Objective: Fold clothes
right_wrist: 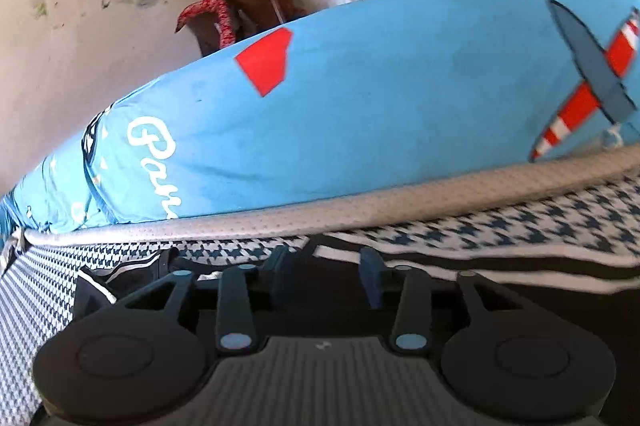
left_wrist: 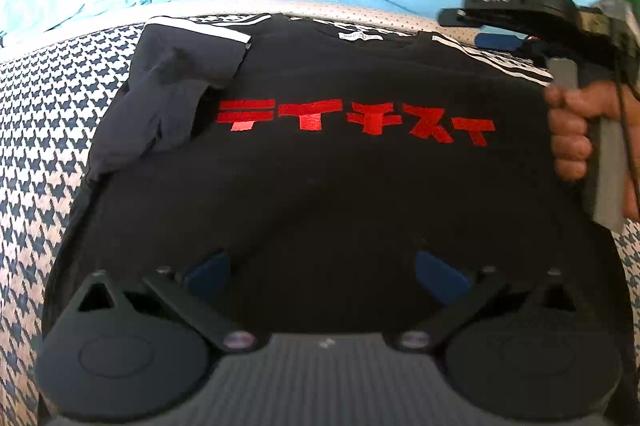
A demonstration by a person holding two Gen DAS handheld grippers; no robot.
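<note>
Lying flat on the houndstooth mattress point(left_wrist: 48, 130), the black T-shirt point(left_wrist: 320, 186) has its left sleeve folded in. Left gripper point(left_wrist: 324, 274) hovers released near the hem; right gripper point(right_wrist: 326, 270), unclenched and empty, likely takes the striped right sleeve point(left_wrist: 492, 60) next.
</note>
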